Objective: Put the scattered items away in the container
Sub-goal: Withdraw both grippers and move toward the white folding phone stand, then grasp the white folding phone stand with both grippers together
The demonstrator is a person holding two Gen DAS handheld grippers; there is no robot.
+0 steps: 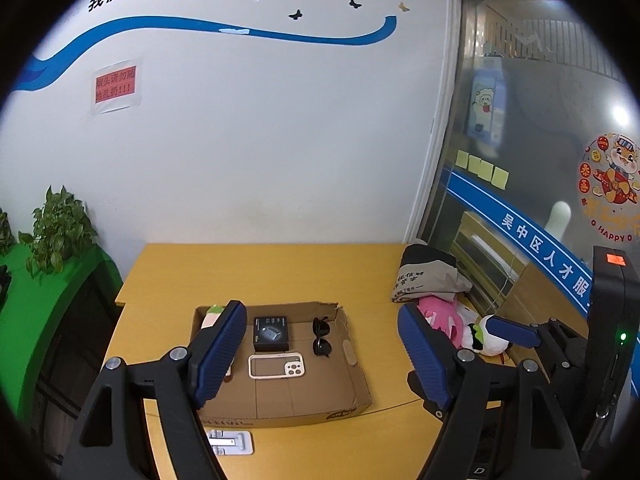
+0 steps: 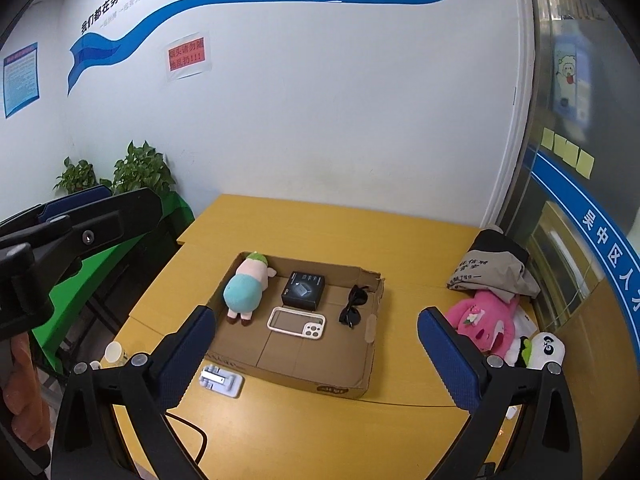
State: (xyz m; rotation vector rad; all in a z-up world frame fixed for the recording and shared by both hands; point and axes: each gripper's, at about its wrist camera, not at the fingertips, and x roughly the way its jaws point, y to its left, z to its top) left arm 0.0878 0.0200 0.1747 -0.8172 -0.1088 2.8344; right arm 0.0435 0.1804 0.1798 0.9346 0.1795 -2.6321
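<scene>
A shallow cardboard box [image 2: 352,384] [image 1: 356,372] sits on the yellow table. In it lie a plush doll [image 2: 246,288], a black box [image 2: 303,289] [image 1: 271,333], a phone case [image 2: 297,322] [image 1: 277,365] and sunglasses [image 2: 353,306] [image 1: 321,336]. My left gripper [image 1: 320,356] is open and empty above the box's near side. My right gripper [image 2: 316,356] is open and empty above the box's near edge. A white stand [image 2: 222,380] [image 1: 232,442] lies on the table in front of the box.
A pink plush [image 2: 484,320], a panda plush [image 2: 540,350] and a folded cloth bag [image 2: 492,268] lie at the table's right edge by a glass partition. A paper cup [image 2: 113,352] stands at the left edge. A green cabinet [image 1: 36,320] with plants stands left.
</scene>
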